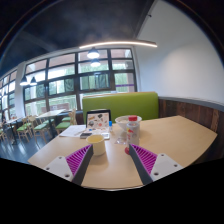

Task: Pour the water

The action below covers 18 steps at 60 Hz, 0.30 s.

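A long pale wooden surface stretches away toward a green bench under the windows. On its far part, right of centre, stands a clear container. A small white cup sits between the jaws of the gripper, which stand wide apart, pads clear of it.
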### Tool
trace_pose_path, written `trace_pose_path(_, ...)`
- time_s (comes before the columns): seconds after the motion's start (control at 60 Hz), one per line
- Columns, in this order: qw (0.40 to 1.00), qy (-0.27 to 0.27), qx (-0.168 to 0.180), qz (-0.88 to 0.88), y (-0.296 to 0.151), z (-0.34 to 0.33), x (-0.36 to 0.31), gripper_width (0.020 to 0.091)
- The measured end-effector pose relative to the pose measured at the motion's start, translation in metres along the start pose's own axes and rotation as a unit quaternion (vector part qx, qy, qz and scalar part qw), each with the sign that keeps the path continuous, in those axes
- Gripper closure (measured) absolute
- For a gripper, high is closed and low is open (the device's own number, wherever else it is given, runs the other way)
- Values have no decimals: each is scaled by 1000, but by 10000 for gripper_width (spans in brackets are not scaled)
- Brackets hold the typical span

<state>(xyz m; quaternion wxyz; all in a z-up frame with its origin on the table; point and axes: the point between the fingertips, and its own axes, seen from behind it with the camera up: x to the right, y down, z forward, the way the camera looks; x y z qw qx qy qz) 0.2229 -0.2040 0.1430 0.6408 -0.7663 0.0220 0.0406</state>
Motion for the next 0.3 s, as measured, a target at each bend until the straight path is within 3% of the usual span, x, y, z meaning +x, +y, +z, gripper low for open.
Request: trace_pose_path(0.3, 1000, -15, 7, -6, 7, -59, -33, 284)
